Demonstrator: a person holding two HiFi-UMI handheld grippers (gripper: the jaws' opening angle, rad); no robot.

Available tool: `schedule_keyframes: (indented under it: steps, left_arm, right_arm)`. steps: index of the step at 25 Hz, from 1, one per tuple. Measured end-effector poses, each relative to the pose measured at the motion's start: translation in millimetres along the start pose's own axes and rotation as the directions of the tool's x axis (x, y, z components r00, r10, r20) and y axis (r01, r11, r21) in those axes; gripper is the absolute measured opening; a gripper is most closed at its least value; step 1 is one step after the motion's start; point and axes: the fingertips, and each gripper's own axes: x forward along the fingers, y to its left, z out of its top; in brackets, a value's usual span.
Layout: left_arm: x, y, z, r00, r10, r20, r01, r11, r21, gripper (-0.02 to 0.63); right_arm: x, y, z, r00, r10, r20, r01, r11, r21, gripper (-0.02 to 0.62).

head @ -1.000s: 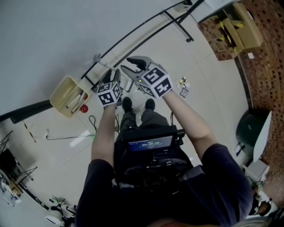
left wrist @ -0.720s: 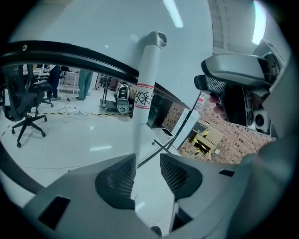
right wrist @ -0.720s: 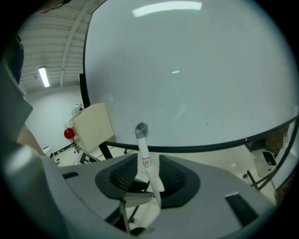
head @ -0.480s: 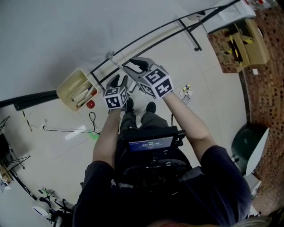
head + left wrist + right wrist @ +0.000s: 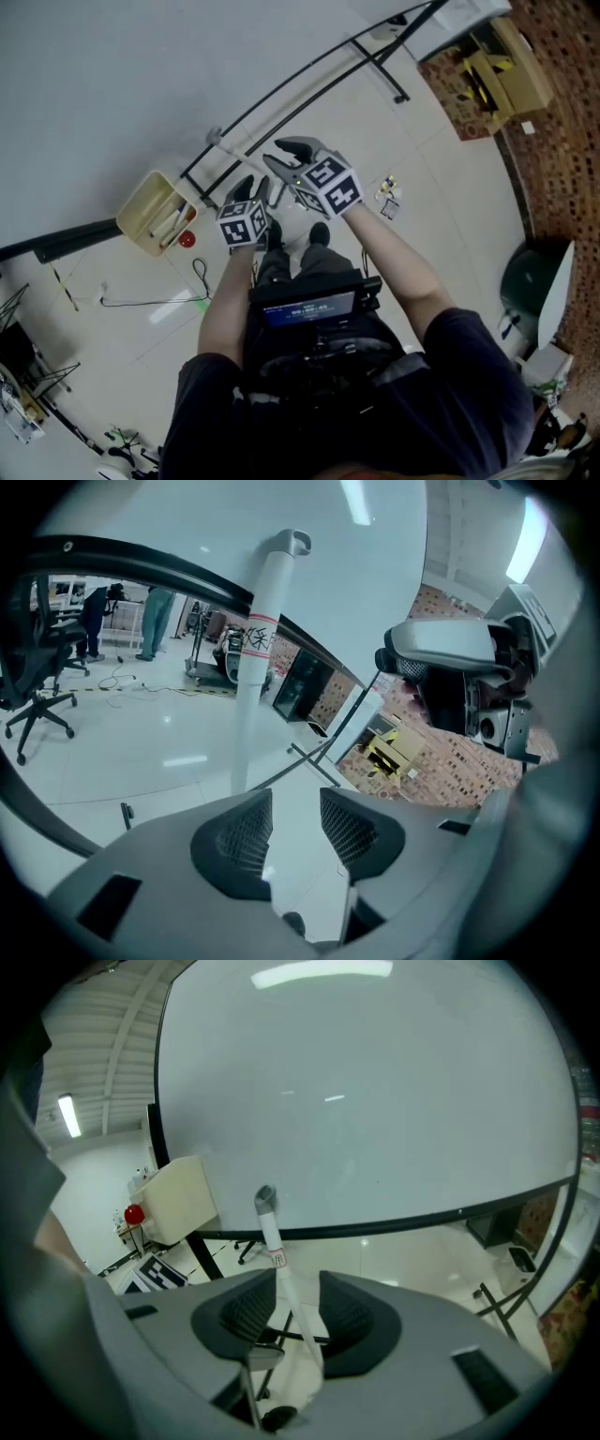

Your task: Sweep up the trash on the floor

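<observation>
Over pale floor [image 5: 441, 234], the tilted broom handle [image 5: 272, 1232] is bracketed, unpressed, by the parted right gripper [image 5: 295, 1290]; the empty left gripper [image 5: 295, 806] is closing beside it.

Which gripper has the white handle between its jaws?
The right gripper: the handle runs between its parted jaws. On the left gripper the jaws are closing with nothing between them; the handle stands beyond them.

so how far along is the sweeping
Nothing looks swept: colourful scraps lie on the pale floor. In hand: the white grey-capped broom handle stands between the right gripper's open jaws, not clamped; the left gripper's jaws are apart, empty. Left: grip it, sweep.
</observation>
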Motion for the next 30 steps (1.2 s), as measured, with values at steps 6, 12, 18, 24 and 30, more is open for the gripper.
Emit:
schedule_keyframes:
  steps: [6, 12, 18, 24, 30]
  left_arm:
    - [-3, -10, -13, 0.997, -0.029, -0.065, 0.033, 0.998, 0.059, 0.155]
    - [10, -56, -24, 0.978, -0.146, -0.151, 0.172, 0.968, 0.18, 0.077]
    - [25, -128, -1, 0.944, -0.282, -0.172, 0.322, 0.903, 0.284, 0.0]
    - [11, -195, 20, 0.921, -0.365, -0.134, 0.389, 0.869, 0.305, 0.0]
    - [-19, -254, 33, 0.897, -0.434, -0.079, 0.435, 0.84, 0.323, 0.0]
  right_arm:
    - [-30, -10, -4, 0.997, -0.079, 0.02, 0.078, 0.996, 0.047, 0.17]
    - [-84, -35, -23, 0.972, -0.234, 0.027, 0.23, 0.967, 0.107, 0.17]
    - [-153, -58, -58, 0.905, -0.424, 0.019, 0.41, 0.884, 0.224, 0.147]
    - [-229, -52, -95, 0.848, -0.53, -0.003, 0.507, 0.81, 0.293, 0.115]
    - [-294, -31, -127, 0.826, -0.562, 0.044, 0.524, 0.794, 0.306, 0.008]
